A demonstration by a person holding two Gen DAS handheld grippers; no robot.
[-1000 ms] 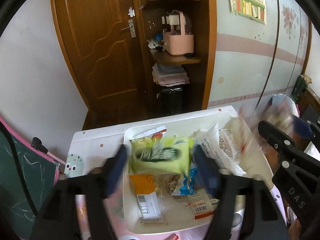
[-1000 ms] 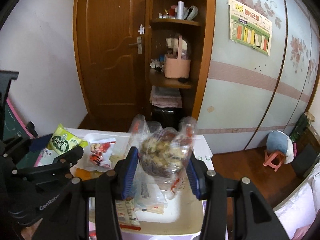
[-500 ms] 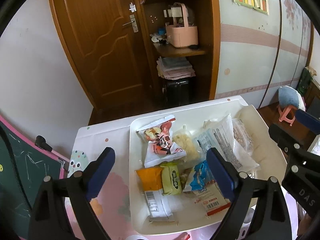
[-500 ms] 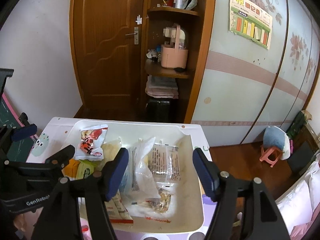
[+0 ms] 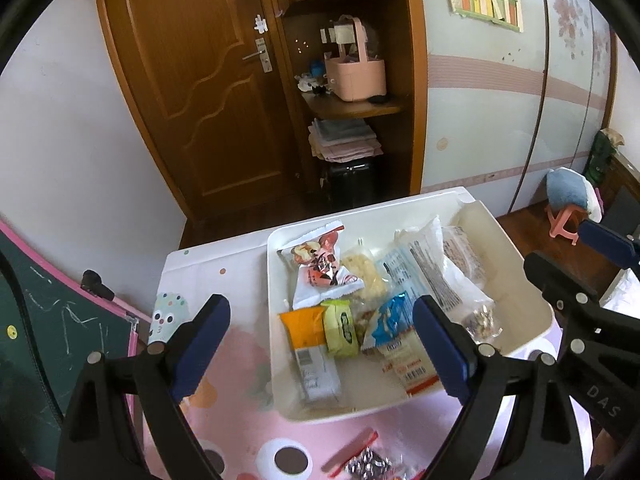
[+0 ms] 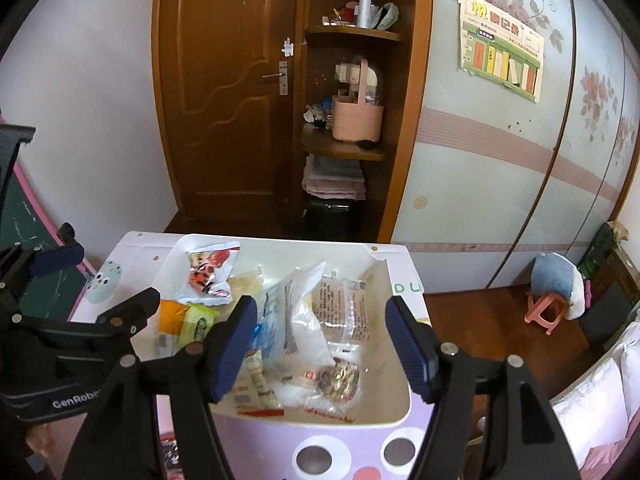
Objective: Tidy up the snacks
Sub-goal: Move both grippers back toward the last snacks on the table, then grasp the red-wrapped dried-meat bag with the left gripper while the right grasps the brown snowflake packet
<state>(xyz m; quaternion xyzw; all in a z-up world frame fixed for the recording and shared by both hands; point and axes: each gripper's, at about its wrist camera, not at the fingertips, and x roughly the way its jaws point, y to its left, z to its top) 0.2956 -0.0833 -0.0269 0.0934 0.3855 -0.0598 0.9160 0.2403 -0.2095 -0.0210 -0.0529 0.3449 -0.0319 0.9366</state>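
A white tray (image 5: 276, 384) on the small table holds several snack packs: a white and red cartoon pack (image 5: 320, 268), an orange pack (image 5: 306, 328), a small green pack (image 5: 340, 328), a blue pack (image 5: 390, 320) and clear bags (image 5: 440, 272). My left gripper (image 5: 324, 348) is open and empty above the tray's near left part. My right gripper (image 6: 326, 344) is open and empty above the tray (image 6: 396, 404), over the clear bags (image 6: 316, 320) and a bag of mixed nuts (image 6: 340, 378). The cartoon pack (image 6: 210, 272) lies at the tray's far left.
The table (image 5: 216, 272) has a pink cartoon top; a silver and red wrapper (image 5: 368, 464) lies near its front edge. A green chalkboard (image 5: 36, 320) stands at the left. Behind are a wooden door (image 5: 200, 80), shelves with a pink basket (image 5: 356, 76), and a pink stool (image 6: 544, 312) at the right.
Both grippers opened: the left let go of the green pack, the right let go of the clear bag of nuts. Both packs now lie in the tray, and the grippers have pulled back.
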